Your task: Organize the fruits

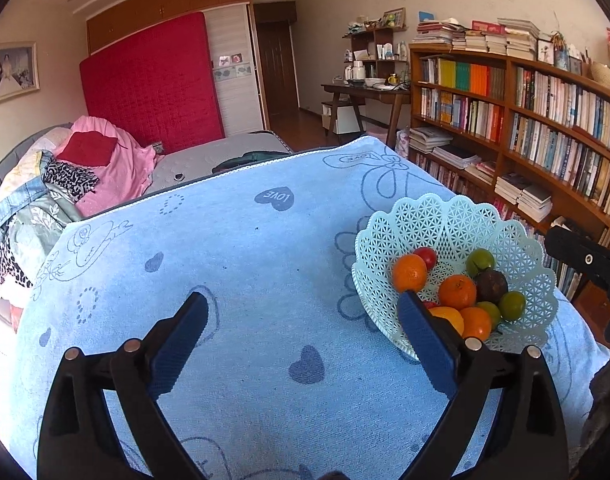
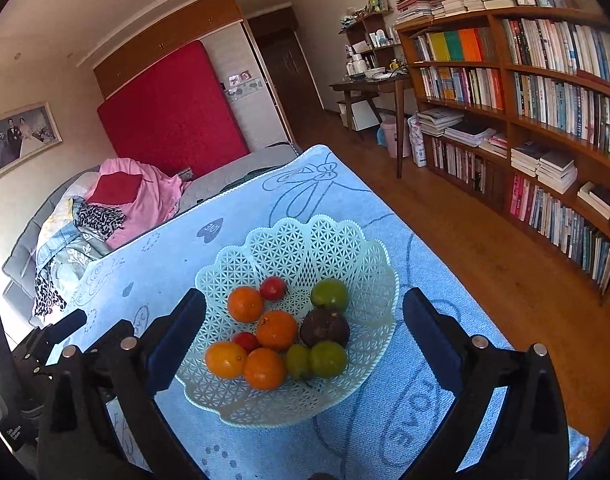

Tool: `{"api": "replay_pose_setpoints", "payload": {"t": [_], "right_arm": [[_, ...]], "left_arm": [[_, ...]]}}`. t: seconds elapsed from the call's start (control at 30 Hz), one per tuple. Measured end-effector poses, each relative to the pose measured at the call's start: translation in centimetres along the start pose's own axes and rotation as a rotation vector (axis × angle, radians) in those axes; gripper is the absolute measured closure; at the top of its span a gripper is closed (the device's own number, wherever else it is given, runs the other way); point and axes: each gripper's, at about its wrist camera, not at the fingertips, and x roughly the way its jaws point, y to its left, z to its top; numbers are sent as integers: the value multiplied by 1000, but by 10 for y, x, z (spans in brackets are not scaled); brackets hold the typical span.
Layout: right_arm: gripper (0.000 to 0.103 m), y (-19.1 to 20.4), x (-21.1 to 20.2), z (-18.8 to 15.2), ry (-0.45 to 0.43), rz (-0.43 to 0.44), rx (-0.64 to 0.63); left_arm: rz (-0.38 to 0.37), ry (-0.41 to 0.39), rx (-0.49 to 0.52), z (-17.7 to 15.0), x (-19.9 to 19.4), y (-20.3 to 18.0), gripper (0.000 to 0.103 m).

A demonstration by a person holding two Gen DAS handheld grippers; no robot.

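Observation:
A pale green lattice basket (image 2: 345, 240) (image 1: 425, 220) stands on a table with a light blue towel (image 1: 245, 248) (image 2: 405, 420). It holds several oranges (image 2: 277, 330) (image 1: 457, 292), green fruits (image 2: 329, 294) (image 1: 480, 262), two small red fruits (image 2: 273, 288) (image 1: 426, 256) and one dark purple fruit (image 2: 325, 328) (image 1: 491, 285). My left gripper (image 1: 301, 320) is open and empty above the towel, left of the basket. My right gripper (image 2: 305, 316) is open and empty, held above the basket with its fingers on either side.
A tall bookshelf (image 2: 545, 100) full of books runs along the right wall. A bed with piled clothes (image 1: 65, 184) lies behind the table at the left. A dark desk (image 1: 369, 92) stands at the back. Wood floor (image 2: 485, 248) lies right of the table.

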Motion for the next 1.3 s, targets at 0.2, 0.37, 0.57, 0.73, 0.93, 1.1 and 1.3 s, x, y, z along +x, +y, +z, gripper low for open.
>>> {"api": "replay_pose_setpoints", "payload": {"t": [0.2,0.37,0.57,0.73,0.93,1.1,1.3], "right_arm": [[3,6,-6,-14,39,-7,-52],[3,16,-8,-24,59,-1,-95],[3,34,-15,-31,52,-17,-169],[3,44,-21,-37,47,-36,-227],[3,45,-21,-41,55,-46,-229],[3,48,-21,-42,59,-49,-233],[3,49,-21,-42,64,-56,-232]], "left_arm": [[26,-27,11,-1,-11,0,8],[51,-51,28,-5,-20,0,8],[87,-76,38,-11,-32,3,8],[104,-89,52,-14,-39,2,8],[120,-91,52,-15,-43,4,7],[125,-86,54,-18,-43,4,5],[127,-86,56,-19,-44,4,5]]}}
